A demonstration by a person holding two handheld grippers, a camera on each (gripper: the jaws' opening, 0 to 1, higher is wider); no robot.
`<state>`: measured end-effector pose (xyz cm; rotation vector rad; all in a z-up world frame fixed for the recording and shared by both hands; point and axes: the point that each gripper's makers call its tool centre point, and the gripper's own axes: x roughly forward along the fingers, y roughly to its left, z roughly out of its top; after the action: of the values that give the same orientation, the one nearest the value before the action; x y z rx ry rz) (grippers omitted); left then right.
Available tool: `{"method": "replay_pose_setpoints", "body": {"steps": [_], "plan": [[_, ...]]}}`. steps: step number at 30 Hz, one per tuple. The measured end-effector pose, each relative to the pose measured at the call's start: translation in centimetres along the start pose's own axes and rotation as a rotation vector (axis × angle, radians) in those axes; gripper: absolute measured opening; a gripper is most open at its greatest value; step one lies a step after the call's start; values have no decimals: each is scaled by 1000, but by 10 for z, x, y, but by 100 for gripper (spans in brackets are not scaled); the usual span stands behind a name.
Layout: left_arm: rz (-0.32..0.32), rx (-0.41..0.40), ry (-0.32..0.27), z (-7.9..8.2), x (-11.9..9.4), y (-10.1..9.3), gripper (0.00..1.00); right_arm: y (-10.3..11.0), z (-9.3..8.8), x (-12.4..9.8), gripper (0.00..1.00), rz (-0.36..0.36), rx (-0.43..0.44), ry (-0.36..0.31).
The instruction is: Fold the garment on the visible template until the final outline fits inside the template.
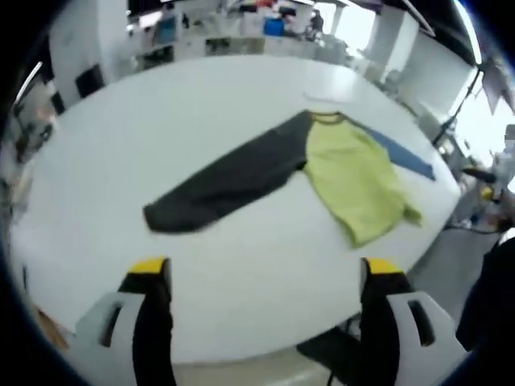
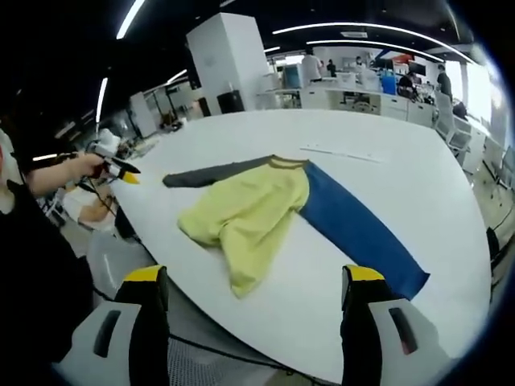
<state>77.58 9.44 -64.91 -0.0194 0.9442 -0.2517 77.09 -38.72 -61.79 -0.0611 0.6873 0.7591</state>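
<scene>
Lying flat on the white worktop (image 1: 121, 145), the shirt (image 1: 354, 173) spreads both sleeves wide, so its long axis runs cuff to cuff. The left tool (image 1: 265, 277) stands spread and empty, facing the grey sleeve (image 1: 217, 185); the right tool (image 2: 253, 285), likewise spread and empty, faces the blue sleeve (image 2: 354, 229). Fabric looks soft and limp, the yellow-green body rumpled at its hem. No template outline can be made out.

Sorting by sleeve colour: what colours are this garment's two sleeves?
One sleeve dark grey, the other sleeve blue; clearest in the right gripper view.
</scene>
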Motion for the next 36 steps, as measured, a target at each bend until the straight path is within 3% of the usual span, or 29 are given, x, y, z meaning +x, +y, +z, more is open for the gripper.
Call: {"method": "replay_pose_setpoints", "body": {"steps": [9,19,24,30,36], "plan": [[-68,-8,-70,9,-19,-43,99,0,-4,-15,89,-15,15,-19],[-114,-50,-133,1,-46,-77,99,1,-1,-32,89,-32,27,-44],[-105,-29,-119,-8,-57,-83,99,5,2,-39,89,-38,21,-51],[-110,-24,-128,-8,-68,-85,99,8,-4,-43,89,-48,20,-46],[-111,-24,-111,-13,-64,-84,99,8,-10,-42,88,-51,36,-39]]}}
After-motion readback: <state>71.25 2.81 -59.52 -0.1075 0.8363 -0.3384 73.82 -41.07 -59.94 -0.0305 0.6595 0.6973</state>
